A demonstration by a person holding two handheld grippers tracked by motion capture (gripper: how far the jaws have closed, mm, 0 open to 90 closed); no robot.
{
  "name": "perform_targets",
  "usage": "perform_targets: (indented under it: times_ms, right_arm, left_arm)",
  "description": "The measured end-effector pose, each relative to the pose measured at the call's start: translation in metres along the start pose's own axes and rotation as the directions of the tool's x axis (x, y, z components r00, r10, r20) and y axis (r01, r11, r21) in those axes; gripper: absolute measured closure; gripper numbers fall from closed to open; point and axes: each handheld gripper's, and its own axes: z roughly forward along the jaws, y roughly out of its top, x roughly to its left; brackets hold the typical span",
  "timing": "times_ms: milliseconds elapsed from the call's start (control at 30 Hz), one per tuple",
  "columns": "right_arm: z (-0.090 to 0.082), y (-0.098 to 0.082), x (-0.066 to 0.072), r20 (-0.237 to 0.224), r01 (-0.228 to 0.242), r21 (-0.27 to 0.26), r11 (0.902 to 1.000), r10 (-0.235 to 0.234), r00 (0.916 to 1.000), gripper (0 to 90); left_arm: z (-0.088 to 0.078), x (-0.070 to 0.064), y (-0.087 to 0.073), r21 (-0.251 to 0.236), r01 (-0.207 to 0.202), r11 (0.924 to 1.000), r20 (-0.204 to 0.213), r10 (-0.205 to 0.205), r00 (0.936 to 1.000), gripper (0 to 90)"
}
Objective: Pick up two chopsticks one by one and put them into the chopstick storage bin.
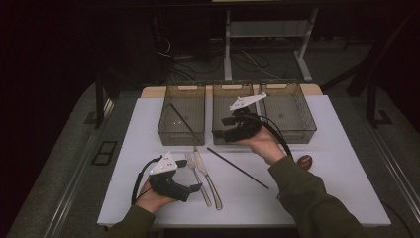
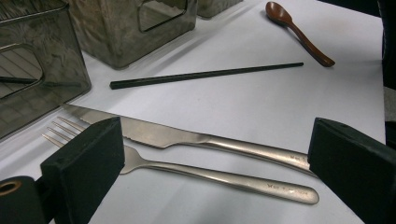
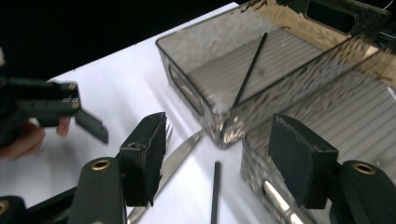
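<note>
Right gripper [image 1: 229, 130] jaws open, empty, near the bins; it should drop square onto the chopstick [image 1: 237, 167]. Left gripper [image 1: 195, 187] open by the fork [image 1: 197, 172].

left claw [image 2: 205, 163]: jaws apart | over fork [image 2: 196, 171], knife [image 2: 187, 138] | chopstick [image 2: 205, 74] beyond

Brushed metal knife [image 2: 187, 137] and fork [image 2: 215, 176], glossy brown wooden spoon [image 2: 299, 32], matt black chopstick [image 2: 205, 74], translucent smoky plastic bins [image 1: 182, 114]
</note>
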Motion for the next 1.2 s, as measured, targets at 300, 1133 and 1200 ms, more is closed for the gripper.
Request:
perform_targets:
  times_ms: [300,1133,1200]
  right_arm:
    - [-0.025,-0.036,0.003,-0.016,-0.010,-0.021,0.9997,0.010,0.9998,35.9]
    - [-0.049,-0.108,0.009,-0.003,-0.015,0.063,0.9979,0.015,0.9999,45.7]
    - [-0.046,-0.110,0.007,0.006,-0.020,0.063,0.9978,0.019,0.9998,49.4]
  left_arm:
    - [-0.001,0.002,0.000,-0.003,0.000,1.0000,0.001,0.000,1.0000,2.8]
    - [-0.008,0.007,-0.005,-0.011,0.008,0.9999,0.012,-0.008,0.9999,2.7]
    - [-0.007,0.007,-0.005,-0.009,0.010,0.9999,0.012,-0.010,0.9999,2.8]
